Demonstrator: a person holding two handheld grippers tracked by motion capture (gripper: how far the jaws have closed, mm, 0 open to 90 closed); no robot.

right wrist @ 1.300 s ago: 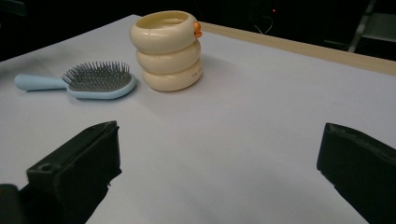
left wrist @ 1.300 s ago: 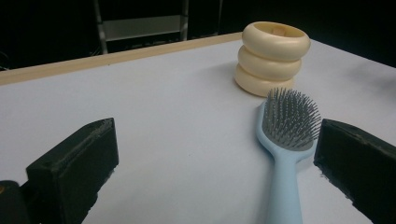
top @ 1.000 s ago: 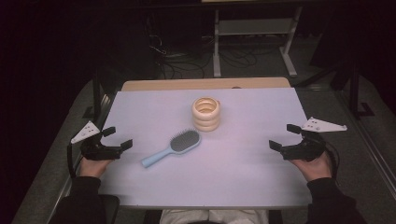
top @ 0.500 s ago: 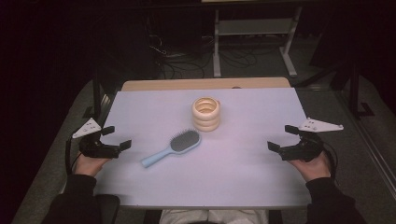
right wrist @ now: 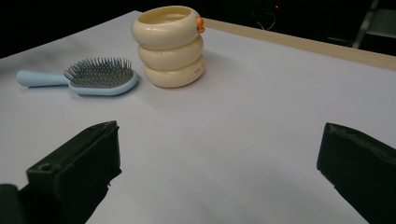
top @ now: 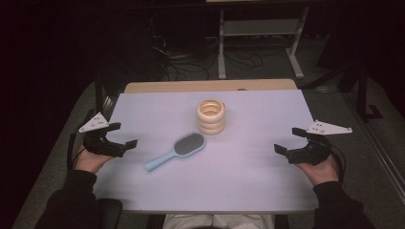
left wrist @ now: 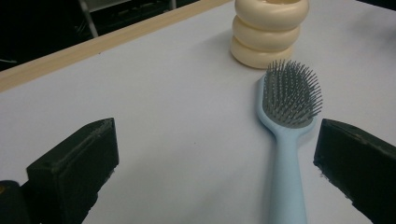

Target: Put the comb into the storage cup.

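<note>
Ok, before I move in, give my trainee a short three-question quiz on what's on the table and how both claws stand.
1. True or false: the light blue plastic hairbrush with grey bristles lies bristles up on the pale table.
2. Which claw is nearer the hairbrush handle? A) left claw B) right claw
3. Fill in: the cream holder shaped like three stacked rings stands ____ the brush head, farther from the person.

Key:
1. True; the left claw's view shows the bristles pointing up.
2. A; the handle points toward the left claw, and both claws are open and hold nothing.
3. Beyond; whether the two touch is hard to tell.
</note>
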